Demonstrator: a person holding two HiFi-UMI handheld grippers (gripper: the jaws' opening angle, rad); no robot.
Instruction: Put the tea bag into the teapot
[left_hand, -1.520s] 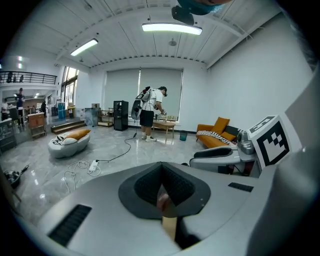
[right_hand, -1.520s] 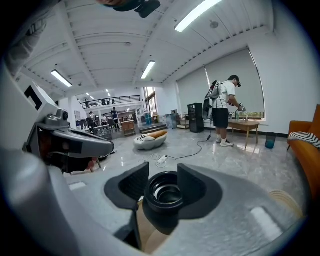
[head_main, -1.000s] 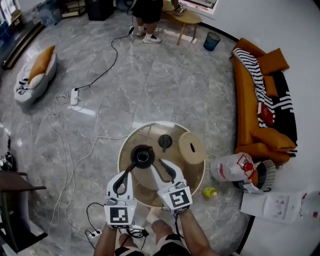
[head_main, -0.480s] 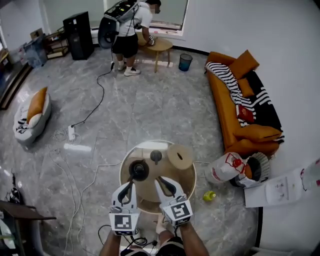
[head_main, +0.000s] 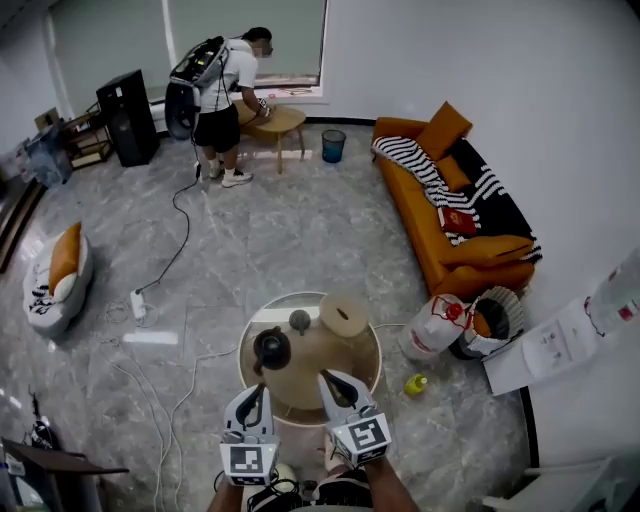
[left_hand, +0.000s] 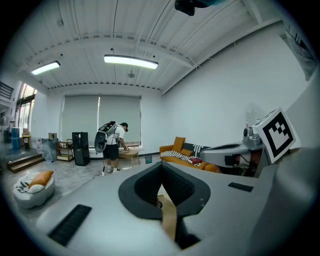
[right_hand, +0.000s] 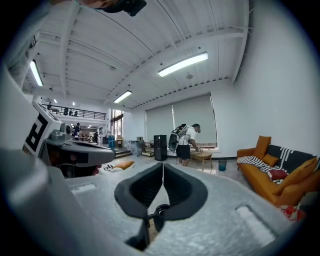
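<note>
My right gripper (right_hand: 162, 165) is pressed together at the tips with nothing pinched in it, and my left gripper (left_hand: 161, 164) is closed in the same way and equally empty. Both hang at the near edge of the round table (head_main: 375, 350), raised and pointing out across the room rather than down at the work. Just beyond the left gripper's tips, on the left side of the table, stands the dark teapot (head_main: 271, 347) with its mouth open. Its lid (head_main: 299, 320) lies a little farther off, beside a round wooden disc (head_main: 343, 314) at the far right. I cannot find the tea bag in any view: it is not in either gripper and I cannot make it out on the table top, and whether it already sits inside the pot is hidden from here. If it is yet to be picked up, I judge it almost weightless, soft and limp, with thin paper that would tear or crush under a hard squeeze. I would pinch it lightly by the tag, the string or the folded top edge, never across the filled belly, and let it hang straight before lowering it into the mouth.
</note>
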